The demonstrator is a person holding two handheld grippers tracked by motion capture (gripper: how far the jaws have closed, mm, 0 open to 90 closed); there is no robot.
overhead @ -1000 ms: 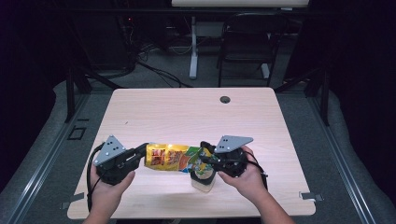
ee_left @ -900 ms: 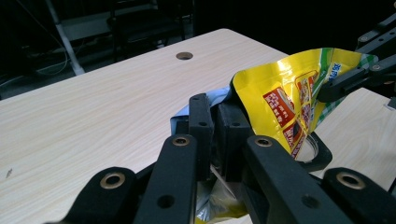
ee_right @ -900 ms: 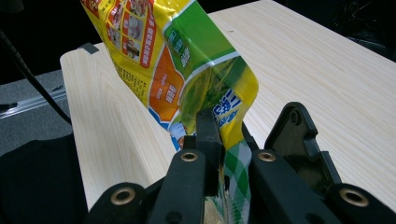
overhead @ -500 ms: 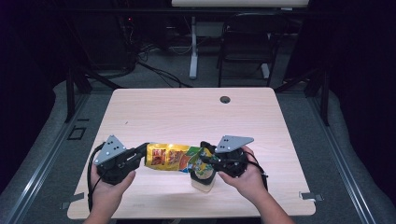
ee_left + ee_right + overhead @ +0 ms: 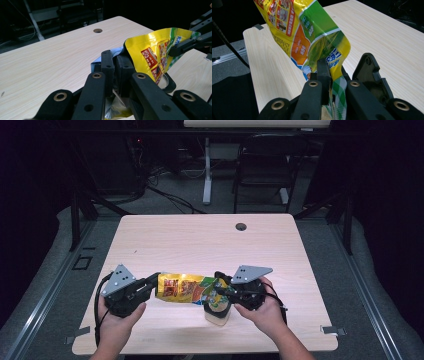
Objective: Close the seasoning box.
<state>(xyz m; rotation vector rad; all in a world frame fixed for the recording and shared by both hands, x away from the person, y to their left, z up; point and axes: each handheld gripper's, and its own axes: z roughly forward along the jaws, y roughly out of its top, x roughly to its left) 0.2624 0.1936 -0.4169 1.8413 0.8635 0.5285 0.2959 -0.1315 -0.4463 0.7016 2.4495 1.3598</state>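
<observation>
A: Where's the glossy yellow-and-green snack pouch point(image 5: 186, 288)?
B: Stretched level between both grippers, the left gripper point(image 5: 150, 283) and right gripper point(image 5: 220, 290) each clamping an end, its right end over the small cream jar point(image 5: 216, 312)

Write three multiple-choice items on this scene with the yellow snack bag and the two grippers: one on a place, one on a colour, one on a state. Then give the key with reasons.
1. Where is the small jar?
A. under the right end of the snack bag
B. beside the table's cable hole
C. on the floor

2. What is the bag's main colour?
A. blue
B. yellow
C. white

3. How does the left gripper stand?
A. wide open above the bag
B. lying on the table, let go
C. shut on the bag's end

Key: A, the high view shows the jar below the bag by the right gripper; B, the wrapper is yellow; C, its jaws pinch the bag.
</observation>
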